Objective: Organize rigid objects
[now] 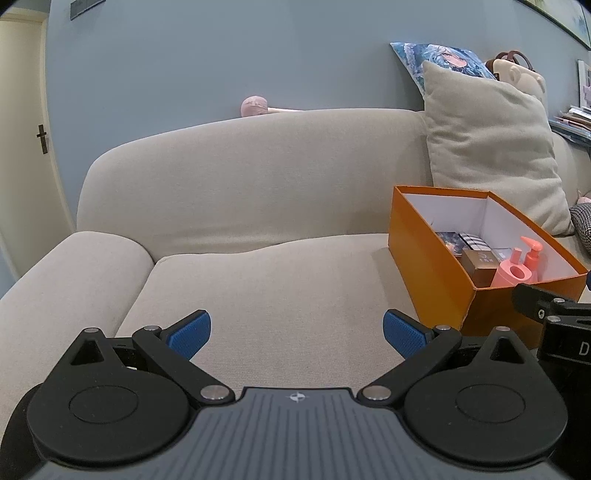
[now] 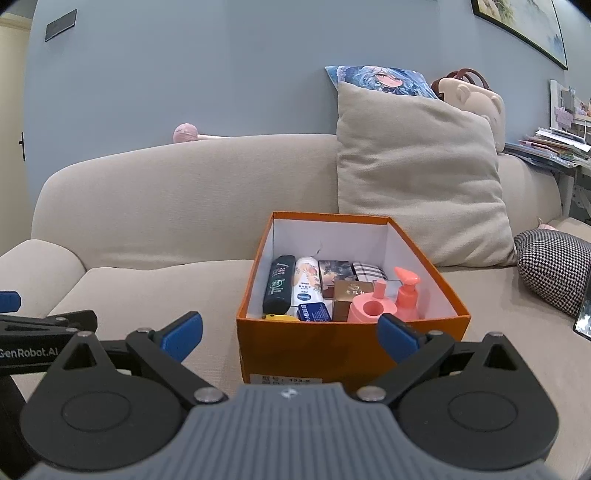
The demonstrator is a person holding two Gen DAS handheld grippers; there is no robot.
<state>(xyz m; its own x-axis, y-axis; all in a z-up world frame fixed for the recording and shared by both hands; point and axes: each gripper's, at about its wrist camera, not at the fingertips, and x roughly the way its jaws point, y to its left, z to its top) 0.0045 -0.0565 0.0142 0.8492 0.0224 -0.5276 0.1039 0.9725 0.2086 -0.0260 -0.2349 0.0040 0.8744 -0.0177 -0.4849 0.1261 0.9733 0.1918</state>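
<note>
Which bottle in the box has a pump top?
The coral pump bottle at the right front; the dark green bottle and white bottle lie capped at the left.

Beige sofa (image 2: 155, 206) against a blue-grey wall (image 2: 221, 74).
A beige cushion (image 2: 417, 177) leans on the backrest, a printed pillow (image 2: 380, 79) behind it; a framed picture (image 2: 524, 26) hangs upper right, a cream door (image 1: 22, 110) stands far left.

A beige sofa (image 2: 177, 295) carries an orange box (image 2: 343, 343) and cushions (image 2: 417, 177).
</note>
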